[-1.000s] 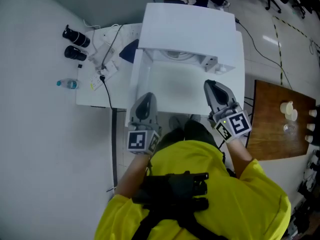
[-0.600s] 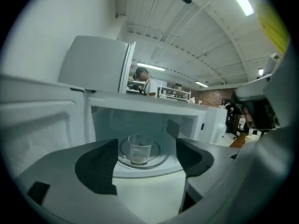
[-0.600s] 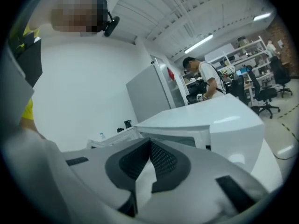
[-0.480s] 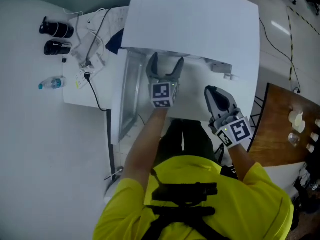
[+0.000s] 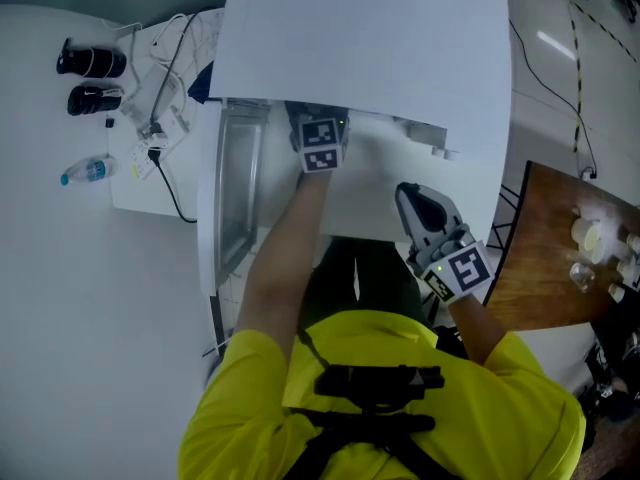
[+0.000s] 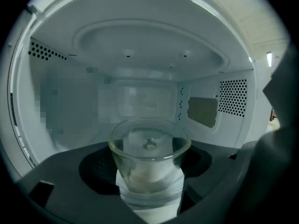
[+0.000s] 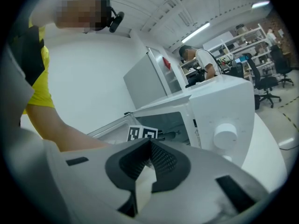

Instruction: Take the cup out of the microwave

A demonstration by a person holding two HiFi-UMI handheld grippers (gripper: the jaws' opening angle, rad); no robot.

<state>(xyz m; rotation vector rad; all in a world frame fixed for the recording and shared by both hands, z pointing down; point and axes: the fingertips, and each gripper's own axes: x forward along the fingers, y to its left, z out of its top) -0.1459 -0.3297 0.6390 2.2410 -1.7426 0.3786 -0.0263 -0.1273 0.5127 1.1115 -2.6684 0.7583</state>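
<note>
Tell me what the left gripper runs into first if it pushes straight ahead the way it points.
The glass cup, standing dead ahead inside the microwave. It sits between the closing jaws of the left gripper, which do not seem to press it yet, though how much gap remains is hard to judge.

Upper left: two black cylinders (image 5: pixel 90 63), a small bottle (image 5: pixel 85 172) below, cables (image 5: pixel 168 66) alongside (all on a white tabletop (image 5: pixel 132 194)). Right edge: wooden tabletop (image 5: pixel 540 268) bearing pale cups (image 5: pixel 585 236).
</note>
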